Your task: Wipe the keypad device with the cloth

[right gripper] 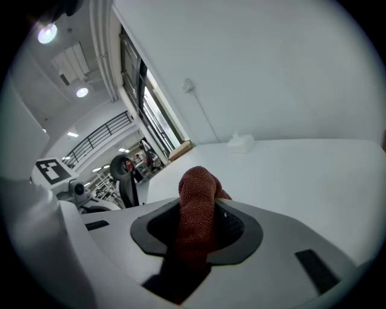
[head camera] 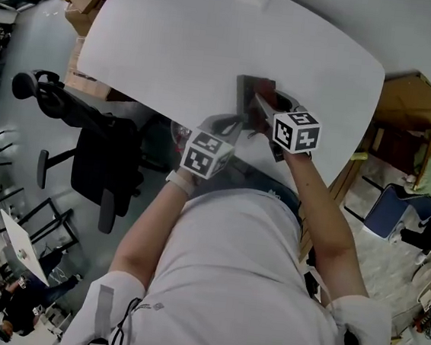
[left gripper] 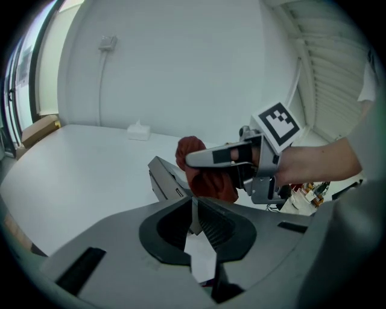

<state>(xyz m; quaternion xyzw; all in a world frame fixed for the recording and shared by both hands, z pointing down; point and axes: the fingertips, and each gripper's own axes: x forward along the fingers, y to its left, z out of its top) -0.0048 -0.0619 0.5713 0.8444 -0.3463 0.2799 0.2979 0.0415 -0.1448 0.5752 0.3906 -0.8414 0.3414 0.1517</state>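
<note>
Here left gripper [left gripper: 194, 208] pinches the keypad device [left gripper: 165, 179]; right gripper [right gripper: 199, 211] clamps the red cloth [right gripper: 196, 184]

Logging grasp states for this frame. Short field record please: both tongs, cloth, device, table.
left tongs: shut on an edge of the keypad device
right tongs: shut on the red cloth
device pose: tilted, not flat on the table
cloth vs device: cloth bunched at the device's face; contact looks likely
other items: small white box at the table's far edge by the wall
</note>
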